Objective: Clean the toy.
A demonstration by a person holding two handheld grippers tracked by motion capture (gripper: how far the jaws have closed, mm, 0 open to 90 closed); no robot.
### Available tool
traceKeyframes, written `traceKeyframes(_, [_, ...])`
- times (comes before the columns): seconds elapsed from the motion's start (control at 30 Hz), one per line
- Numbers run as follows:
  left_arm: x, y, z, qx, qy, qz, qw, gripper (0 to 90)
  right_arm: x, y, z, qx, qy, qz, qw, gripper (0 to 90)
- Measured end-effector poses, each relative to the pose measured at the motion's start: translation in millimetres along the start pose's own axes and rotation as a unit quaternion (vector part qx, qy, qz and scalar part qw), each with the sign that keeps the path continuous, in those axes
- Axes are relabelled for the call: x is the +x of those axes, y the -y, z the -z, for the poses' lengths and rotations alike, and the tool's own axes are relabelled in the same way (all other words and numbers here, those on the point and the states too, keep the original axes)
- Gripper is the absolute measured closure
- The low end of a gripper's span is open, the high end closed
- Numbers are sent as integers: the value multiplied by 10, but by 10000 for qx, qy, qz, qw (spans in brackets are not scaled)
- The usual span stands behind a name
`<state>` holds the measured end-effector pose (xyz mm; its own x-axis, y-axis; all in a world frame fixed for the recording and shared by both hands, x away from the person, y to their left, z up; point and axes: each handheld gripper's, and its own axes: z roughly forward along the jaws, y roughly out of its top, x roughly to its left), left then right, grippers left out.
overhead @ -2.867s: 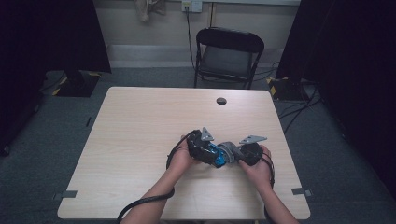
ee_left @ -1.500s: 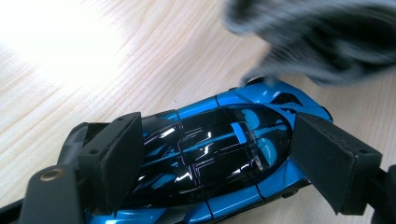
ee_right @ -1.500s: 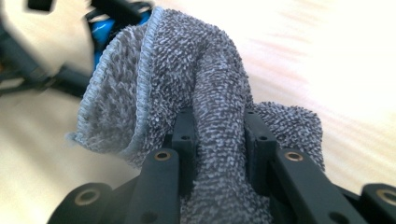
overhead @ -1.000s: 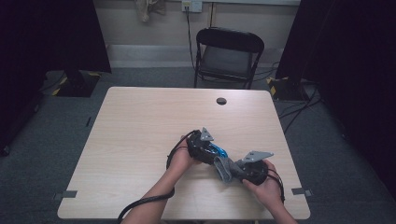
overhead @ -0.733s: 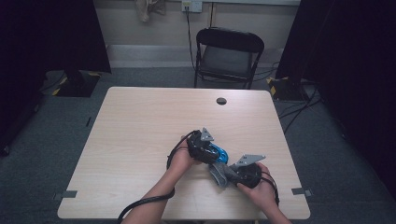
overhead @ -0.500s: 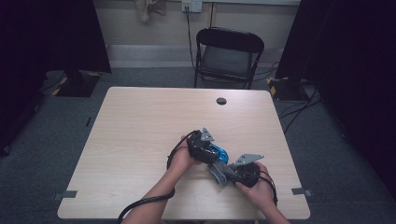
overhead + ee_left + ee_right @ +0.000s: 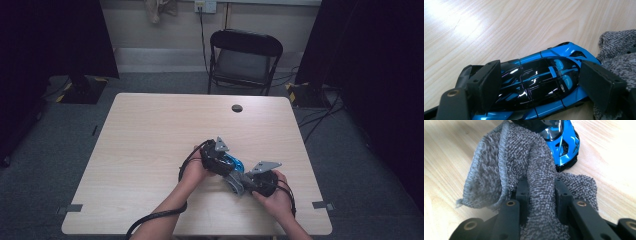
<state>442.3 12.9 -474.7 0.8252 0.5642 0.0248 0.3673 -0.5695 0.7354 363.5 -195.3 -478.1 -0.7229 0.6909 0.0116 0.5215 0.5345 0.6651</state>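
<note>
A blue and black toy car point(image 7: 234, 164) lies on the wooden table point(image 7: 150, 140) near its front edge. My left gripper point(image 7: 541, 85) is shut on the car, one pad point(image 7: 486, 82) at one end and the other pad point(image 7: 599, 85) at the opposite end. In the high view my left gripper point(image 7: 220, 157) sits just left of the car. My right gripper point(image 7: 541, 192) is shut on a grey terry cloth point(image 7: 524, 162), which drapes against the car's blue nose point(image 7: 564, 142). From above, my right gripper point(image 7: 242, 185) comes in from the front right with the cloth point(image 7: 234, 180) against the car.
A small black disc point(image 7: 237, 108) lies near the table's far edge. A black folding chair point(image 7: 245, 60) stands behind the table. Cables trail from both grippers over the front edge. The table's left half is bare wood.
My right gripper with the cloth has swung from the car's right side round to its front right, then edged slightly left along it. The left gripper and car kept still.
</note>
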Motion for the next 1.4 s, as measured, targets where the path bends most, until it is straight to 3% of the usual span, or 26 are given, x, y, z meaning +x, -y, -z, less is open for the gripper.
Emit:
traceKeyframes(0.47, [4,3,2,-12,-5,30,10000,184,-173,9,29,37,163,-239,9996,709])
traceKeyframes(0.6, [3,2,3,-2,0,38,10000,184,-280,12,39,52,318,-352,9989,709])
traceKeyframes(0.93, [-1,0,1,-2,27,32,10000,184,-505,-54,-49,-49,452,-705,9965,708])
traceKeyframes(1.23, [-2,-1,1,-2,23,13,10000,184,-633,-190,-179,-112,683,-1019,9924,707])
traceKeyframes(1.4, [4,8,1,-52,44,20,10000,184,-695,-274,-226,-243,1000,-1232,9870,703])
